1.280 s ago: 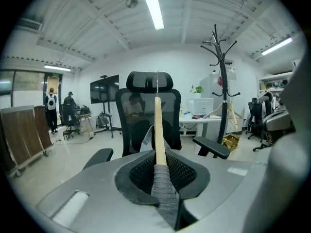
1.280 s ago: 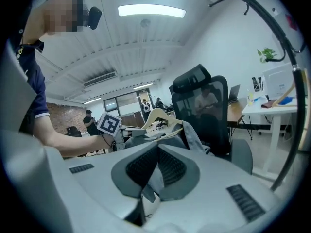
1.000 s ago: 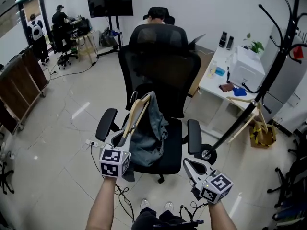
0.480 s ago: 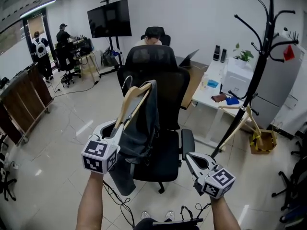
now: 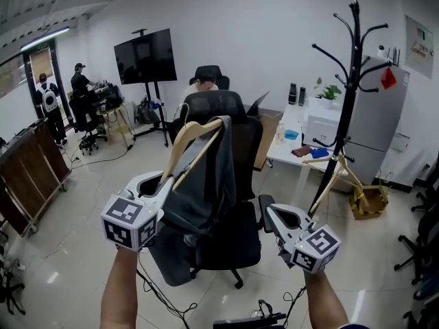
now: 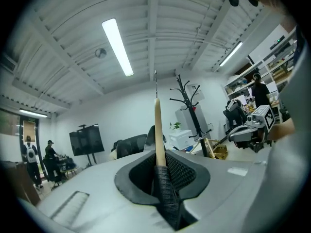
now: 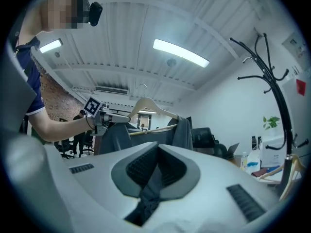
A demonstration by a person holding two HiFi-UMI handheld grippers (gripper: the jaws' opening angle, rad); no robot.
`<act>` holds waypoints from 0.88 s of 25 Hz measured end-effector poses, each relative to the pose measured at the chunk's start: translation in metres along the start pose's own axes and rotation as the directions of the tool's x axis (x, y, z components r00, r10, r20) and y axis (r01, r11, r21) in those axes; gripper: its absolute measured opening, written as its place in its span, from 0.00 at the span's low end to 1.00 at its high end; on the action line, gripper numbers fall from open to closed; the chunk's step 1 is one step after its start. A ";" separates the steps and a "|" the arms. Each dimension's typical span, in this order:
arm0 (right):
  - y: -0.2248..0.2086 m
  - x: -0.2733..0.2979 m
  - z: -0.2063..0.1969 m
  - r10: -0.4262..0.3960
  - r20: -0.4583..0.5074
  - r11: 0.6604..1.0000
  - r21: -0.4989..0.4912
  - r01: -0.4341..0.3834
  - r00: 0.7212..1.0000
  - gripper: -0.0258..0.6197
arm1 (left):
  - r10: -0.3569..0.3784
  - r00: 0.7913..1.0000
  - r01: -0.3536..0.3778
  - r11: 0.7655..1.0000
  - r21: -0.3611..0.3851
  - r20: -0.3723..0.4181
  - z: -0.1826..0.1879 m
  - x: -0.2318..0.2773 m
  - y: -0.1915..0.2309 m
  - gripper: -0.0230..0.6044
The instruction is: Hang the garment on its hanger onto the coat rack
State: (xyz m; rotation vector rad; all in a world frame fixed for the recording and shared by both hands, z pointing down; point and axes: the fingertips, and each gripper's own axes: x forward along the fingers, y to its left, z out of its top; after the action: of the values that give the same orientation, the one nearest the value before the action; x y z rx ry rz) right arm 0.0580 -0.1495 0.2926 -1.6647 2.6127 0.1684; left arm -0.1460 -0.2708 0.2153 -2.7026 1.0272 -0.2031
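- Above the black office chair (image 5: 236,235), the left tongs (image 5: 165,184) pinch one end of the wooden hanger (image 5: 186,139), which is raised and tilted.
- The grey garment (image 5: 209,180) drapes from the hanger, in front of the chair's backrest.
- The right tongs (image 5: 270,214) are pressed together with nothing between them, low beside the chair.
- The coat rack (image 5: 351,88) stands well apart to the right, near a white surface (image 5: 288,146).

Open-plan office workroom under strip lighting

White walls and a glossy pale tiled floor (image 5: 82,184) surround a black office chair (image 5: 228,105). Behind it stand a dark television (image 5: 145,55) on a stand, a white desk (image 5: 280,155) with a potted plant (image 5: 328,88), and a grey refrigerator (image 5: 381,125). A long strip light (image 6: 117,46) runs along the ribbed white ceiling, and brown wooden panels (image 5: 31,173) line the left side.
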 end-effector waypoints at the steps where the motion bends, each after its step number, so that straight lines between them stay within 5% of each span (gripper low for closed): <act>1: 0.006 0.001 0.008 -0.006 0.011 1.000 -0.014 0.006 1.000 0.04 | -0.016 1.000 0.016 1.000 0.009 0.011 0.007 -0.007 0.001 0.13; 12: 0.032 -0.047 0.047 -0.156 0.075 0.982 -0.095 0.163 0.985 0.04 | -0.282 0.954 0.270 0.955 0.121 0.099 0.070 -0.046 -0.046 0.13; 16: 0.031 -0.079 0.052 -0.242 0.076 0.963 -0.102 0.249 0.967 0.04 | -0.404 0.906 0.382 0.909 0.166 0.127 0.088 -0.049 -0.085 0.13; 22: 0.014 -0.139 0.060 -0.370 0.083 0.920 -0.104 0.377 0.925 0.04 | -0.570 0.806 0.538 0.818 0.203 0.160 0.119 -0.037 -0.151 0.13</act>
State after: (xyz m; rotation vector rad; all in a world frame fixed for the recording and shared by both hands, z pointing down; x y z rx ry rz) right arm 0.1031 -0.0116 0.2471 -2.1211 2.2235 0.3588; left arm -0.0520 -0.1158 0.1406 -2.7337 0.1240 -0.0781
